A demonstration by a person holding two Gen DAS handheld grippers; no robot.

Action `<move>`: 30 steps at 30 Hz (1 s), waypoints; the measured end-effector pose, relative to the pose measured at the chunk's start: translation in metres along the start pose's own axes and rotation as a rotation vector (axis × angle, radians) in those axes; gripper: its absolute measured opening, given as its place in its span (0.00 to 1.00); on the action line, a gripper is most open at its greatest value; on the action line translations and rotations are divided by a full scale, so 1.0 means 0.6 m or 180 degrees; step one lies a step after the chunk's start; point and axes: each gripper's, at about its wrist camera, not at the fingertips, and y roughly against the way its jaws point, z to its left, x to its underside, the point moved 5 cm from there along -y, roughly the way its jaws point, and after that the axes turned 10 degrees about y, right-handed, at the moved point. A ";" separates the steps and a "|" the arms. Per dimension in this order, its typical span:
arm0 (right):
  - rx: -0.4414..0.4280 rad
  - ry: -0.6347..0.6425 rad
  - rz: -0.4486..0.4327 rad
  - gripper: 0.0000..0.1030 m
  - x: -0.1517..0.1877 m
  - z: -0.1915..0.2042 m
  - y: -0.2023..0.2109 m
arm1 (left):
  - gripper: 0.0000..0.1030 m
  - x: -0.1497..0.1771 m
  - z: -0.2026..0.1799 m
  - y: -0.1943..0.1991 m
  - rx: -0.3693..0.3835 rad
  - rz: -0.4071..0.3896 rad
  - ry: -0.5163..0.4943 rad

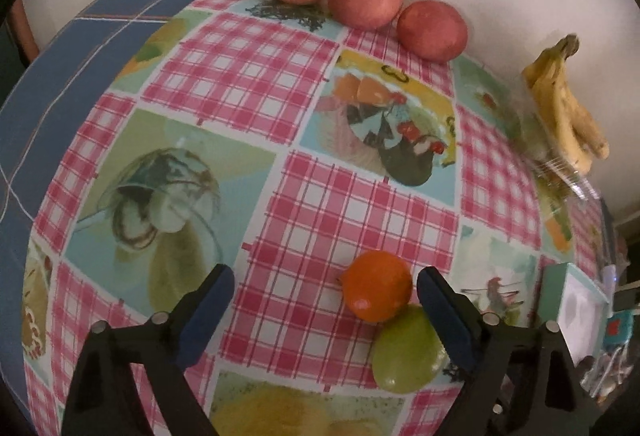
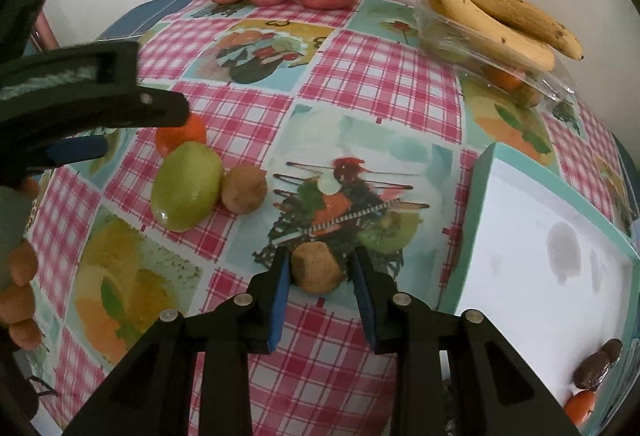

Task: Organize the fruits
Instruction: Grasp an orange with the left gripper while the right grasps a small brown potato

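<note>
our right claw (image 2: 320, 276) sits apart around the kiwi (image 2: 316, 268) mid-table, beside the white box (image 2: 560, 236); we should close squarely on its middle. our left claw (image 1: 324, 300) hangs spread, the orange (image 1: 378, 285) between its pads.

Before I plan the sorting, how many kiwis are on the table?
2. One kiwi sits between the right gripper fingers; the other kiwi touches the green fruit. More may be hidden.

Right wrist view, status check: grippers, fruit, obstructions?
Right gripper open, straddling a kiwi, not clamped. Left gripper open beside the orange. Green mango and second kiwi clear to the left.
</note>
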 end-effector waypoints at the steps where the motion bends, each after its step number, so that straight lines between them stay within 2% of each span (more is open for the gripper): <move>1: 0.0000 -0.0004 -0.0001 0.31 0.000 0.000 0.000 | 0.90 -0.002 -0.004 -0.001 -0.0043 -0.0002 -0.0047; 4: -0.0001 -0.0003 -0.0001 0.31 0.000 -0.001 0.000 | 0.90 -0.003 -0.013 -0.008 -0.0158 -0.0035 -0.0143; 7: 0.0001 -0.0010 0.0003 0.31 0.000 -0.003 0.000 | 0.86 -0.003 -0.016 -0.008 -0.0166 -0.0019 -0.0122; 10: -0.0002 -0.0017 -0.0001 0.31 0.001 -0.004 0.001 | 0.70 -0.003 -0.017 -0.005 -0.0206 -0.0044 -0.0154; 14: 0.0004 -0.0024 -0.0004 0.31 -0.001 -0.005 -0.001 | 0.39 -0.002 -0.022 -0.001 -0.0123 -0.0046 -0.0159; 15: 0.0007 -0.0026 -0.0004 0.31 -0.001 -0.004 -0.001 | 0.36 -0.002 -0.021 -0.001 -0.0124 -0.0046 -0.0157; 20: -0.0001 -0.0021 -0.0011 0.31 -0.001 -0.005 -0.001 | 0.36 -0.004 -0.011 0.003 -0.0039 -0.0012 -0.0045; 22: 0.0020 -0.0009 -0.0024 0.26 -0.001 -0.005 0.000 | 0.35 -0.005 -0.004 0.009 -0.0020 0.0003 0.0011; 30: 0.0011 0.0021 -0.0071 0.25 0.005 -0.001 0.021 | 0.35 -0.009 0.006 0.059 0.0009 -0.0139 0.0103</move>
